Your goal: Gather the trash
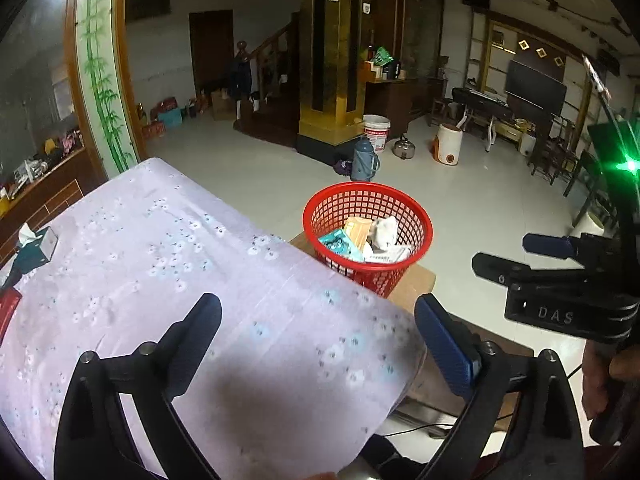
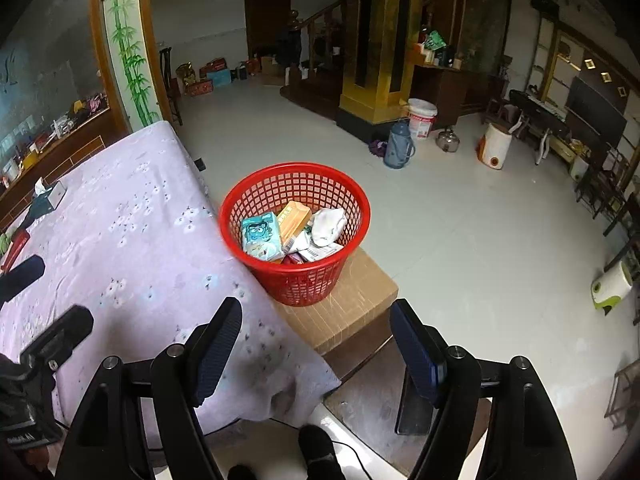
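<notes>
A red mesh basket [image 1: 368, 236] [image 2: 296, 236] stands on a cardboard box [image 2: 348, 300] beside the table. It holds several pieces of trash: a teal tissue pack [image 2: 260, 238], an orange carton [image 2: 294, 218], crumpled white paper [image 2: 328, 224]. My left gripper [image 1: 318, 312] is open and empty over the table's near corner. My right gripper [image 2: 316, 320] is also open and empty, just short of the basket. In the left wrist view the right gripper [image 1: 516, 256] shows at the right edge. The left gripper [image 2: 48, 292] shows at the right wrist view's left edge.
The table wears a lilac flowered cloth [image 1: 180, 280] [image 2: 120, 240]. A tissue box [image 1: 38, 246] [image 2: 48, 196] sits at its far left, with a red object [image 1: 8, 308] nearby. On the tiled floor beyond stand a blue thermos [image 2: 398, 146], a white bucket [image 2: 422, 116] and a kettle [image 2: 448, 140].
</notes>
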